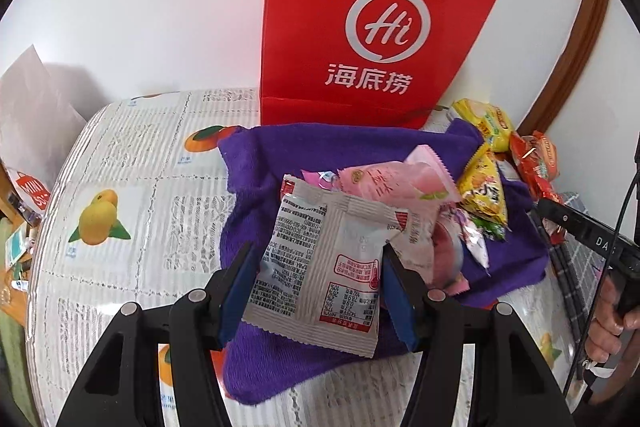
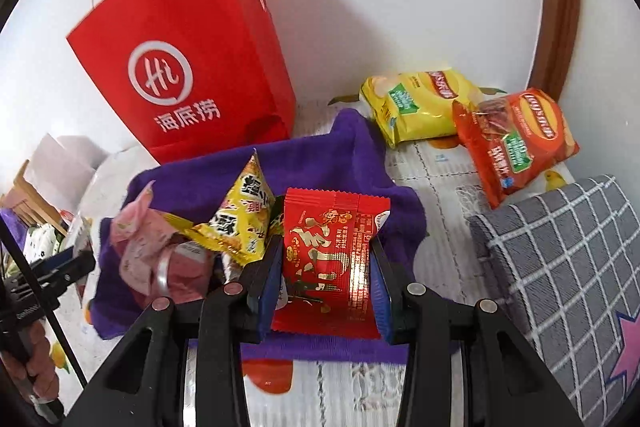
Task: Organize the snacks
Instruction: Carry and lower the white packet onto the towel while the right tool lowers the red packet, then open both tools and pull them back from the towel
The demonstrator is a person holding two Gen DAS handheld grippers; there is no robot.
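Left gripper (image 1: pixel 320 291) is pinching a flat grey-white foil sachet (image 1: pixel 320 267) by its edges, jaws partly closed, likely lifting it clear of the pile. Right gripper (image 2: pixel 324 267) is squeezing a glossy red foil packet (image 2: pixel 332 263) the same way. Just beyond both, loose snacks are lying on a purple cloth (image 1: pixel 280 167). Farther back, a red paper bag (image 2: pixel 188 75) is standing, its opening cut off, probably their destination.

My left claw (image 1: pixel 320 283), black angular linkage arms with round silver rivets, blue ridged pads (image 1: pixel 236 291), my right claw (image 2: pixel 324 275) built alike, black arms, silver rivets, blue pads (image 2: pixel 269 287), thin black cable by its handle, white lettering
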